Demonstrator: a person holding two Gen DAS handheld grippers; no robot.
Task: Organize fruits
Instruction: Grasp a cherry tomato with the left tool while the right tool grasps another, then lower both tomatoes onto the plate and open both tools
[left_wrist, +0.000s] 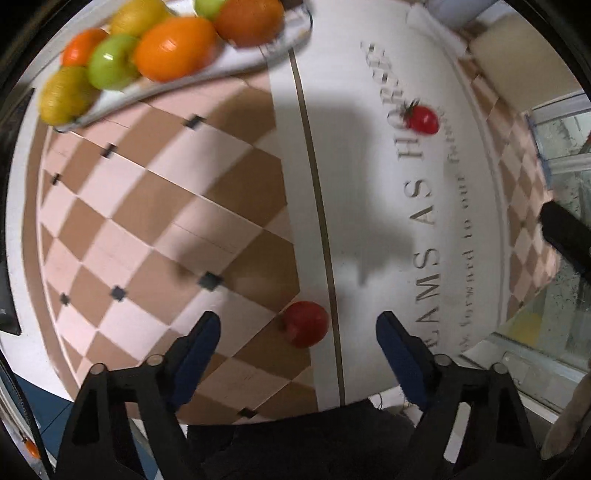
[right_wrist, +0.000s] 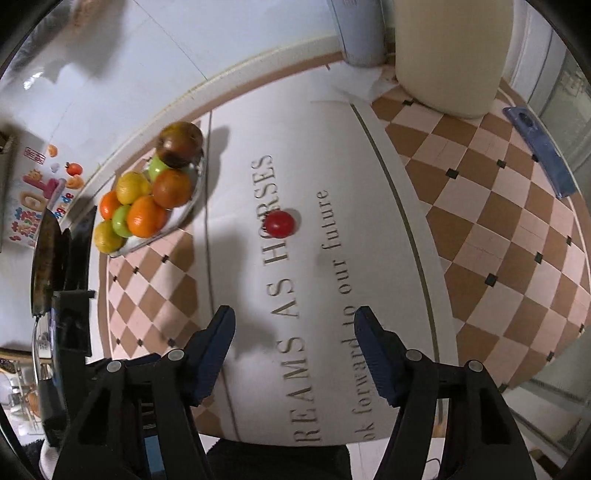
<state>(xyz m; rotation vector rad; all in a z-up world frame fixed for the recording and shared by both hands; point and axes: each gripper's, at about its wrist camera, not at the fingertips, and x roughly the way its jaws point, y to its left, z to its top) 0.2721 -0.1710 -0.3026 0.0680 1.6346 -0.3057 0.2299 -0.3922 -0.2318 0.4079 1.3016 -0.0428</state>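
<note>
Progress: we saw most fruit piled on the tray (right_wrist: 192, 206) | left: small red fruit (left_wrist: 306, 324) and tomato (right_wrist: 280, 223) loose on the mat (right_wrist: 332, 166) | left gripper (left_wrist: 297, 326) agape, empty, above red fruit | right gripper (right_wrist: 294, 325) agape, empty, short of tomato

red tomato (right_wrist: 280, 223), pink-brown checked cloth (left_wrist: 155, 206)

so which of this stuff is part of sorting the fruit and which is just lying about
Job:
- fruit tray, piled with oranges, lemons and green apples
- red apple, loose on the mat
- red tomato, loose on the lettering

Lying about:
- blue case
- cream container
- grey bin
</note>
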